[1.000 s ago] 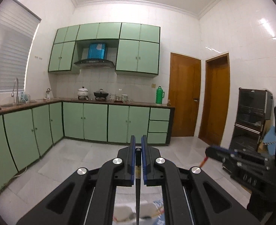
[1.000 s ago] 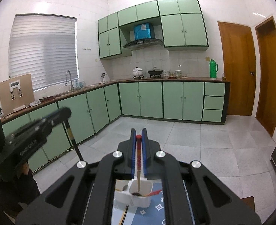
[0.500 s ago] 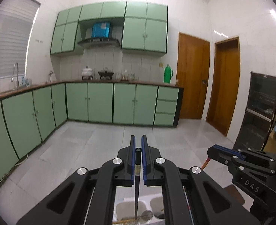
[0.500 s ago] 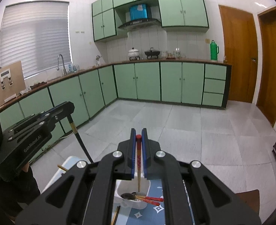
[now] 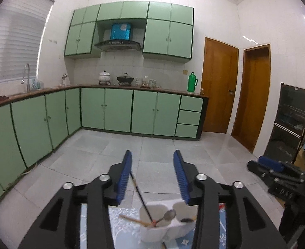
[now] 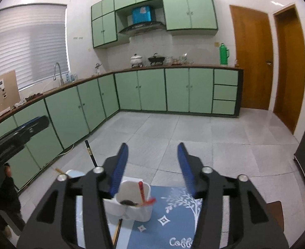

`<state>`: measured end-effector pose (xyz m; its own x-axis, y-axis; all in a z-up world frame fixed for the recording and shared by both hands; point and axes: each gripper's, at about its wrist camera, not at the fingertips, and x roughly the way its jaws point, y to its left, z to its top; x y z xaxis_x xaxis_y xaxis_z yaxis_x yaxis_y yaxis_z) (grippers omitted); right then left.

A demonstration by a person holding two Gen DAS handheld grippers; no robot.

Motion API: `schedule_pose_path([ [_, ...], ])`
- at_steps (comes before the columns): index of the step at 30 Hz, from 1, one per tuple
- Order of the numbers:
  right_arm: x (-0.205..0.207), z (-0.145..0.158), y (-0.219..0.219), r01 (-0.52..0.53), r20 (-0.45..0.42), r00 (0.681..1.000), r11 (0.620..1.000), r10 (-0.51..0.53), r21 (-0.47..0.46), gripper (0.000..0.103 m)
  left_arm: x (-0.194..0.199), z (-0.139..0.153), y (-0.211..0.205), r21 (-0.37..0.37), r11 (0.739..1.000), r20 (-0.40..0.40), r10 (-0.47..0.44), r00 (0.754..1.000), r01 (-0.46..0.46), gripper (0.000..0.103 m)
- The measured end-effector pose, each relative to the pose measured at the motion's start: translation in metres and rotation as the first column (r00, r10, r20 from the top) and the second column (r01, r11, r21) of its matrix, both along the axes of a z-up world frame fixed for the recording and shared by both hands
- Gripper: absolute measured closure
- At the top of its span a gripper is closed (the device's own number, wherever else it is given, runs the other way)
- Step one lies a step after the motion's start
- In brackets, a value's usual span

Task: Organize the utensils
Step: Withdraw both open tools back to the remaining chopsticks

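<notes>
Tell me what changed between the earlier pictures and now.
Both grippers have just opened. The left gripper let go of the black chopstick, which now leans in the white holder. The right gripper released the red chopstick into the same holder. The holder stayed on the blue mat.

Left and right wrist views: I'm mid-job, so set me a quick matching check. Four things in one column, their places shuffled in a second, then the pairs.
1. black chopstick
2. red chopstick
3. green flask
4. blue mat

A. on the far counter, near the doors
B. under the white holder
C. slanting out of the holder, seen between the left gripper's fingers
D. standing in the holder, seen between the right gripper's fingers

Pairs: 1-C, 2-D, 3-A, 4-B

Both grippers' jaws have just been opening; neither grips anything.
</notes>
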<state>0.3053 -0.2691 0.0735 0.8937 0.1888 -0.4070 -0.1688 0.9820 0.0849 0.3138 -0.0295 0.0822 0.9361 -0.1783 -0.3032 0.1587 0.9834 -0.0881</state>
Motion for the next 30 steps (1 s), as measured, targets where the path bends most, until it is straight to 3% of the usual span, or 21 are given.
schedule_pose_path([
  [2,-0.018,-0.001,-0.007,0.007,0.012,1.0,1.0,-0.007,0.009,0.035,-0.023,-0.004,0.003,0.01,1.0,0.01,0.003,1.0,-0.003,0.042],
  [5,-0.05,-0.008,-0.014,0.022,0.032,0.999,1.0,-0.023,0.013,0.016,-0.054,-0.016,0.008,0.01,1.0,0.005,0.004,1.0,-0.004,0.036],
  [8,-0.086,-0.024,-0.019,0.032,0.038,0.999,0.999,-0.033,0.014,0.01,-0.079,-0.036,0.012,0.002,1.0,-0.023,0.011,1.0,-0.011,0.028],
  [13,-0.131,-0.066,-0.022,0.049,-0.032,0.998,0.998,-0.048,0.035,0.008,-0.118,-0.089,0.022,0.003,0.999,-0.126,0.032,0.991,-0.032,0.025],
  [20,-0.172,-0.132,-0.002,0.045,-0.17,0.985,0.999,-0.041,0.015,0.008,-0.142,-0.162,0.027,0.048,0.997,-0.295,0.068,0.953,-0.056,0.025],
  [30,-0.189,-0.201,0.025,0.038,-0.336,0.942,0.999,-0.025,0.033,0.008,-0.158,-0.223,0.028,0.089,0.995,-0.426,0.082,0.901,-0.049,0.025],
])
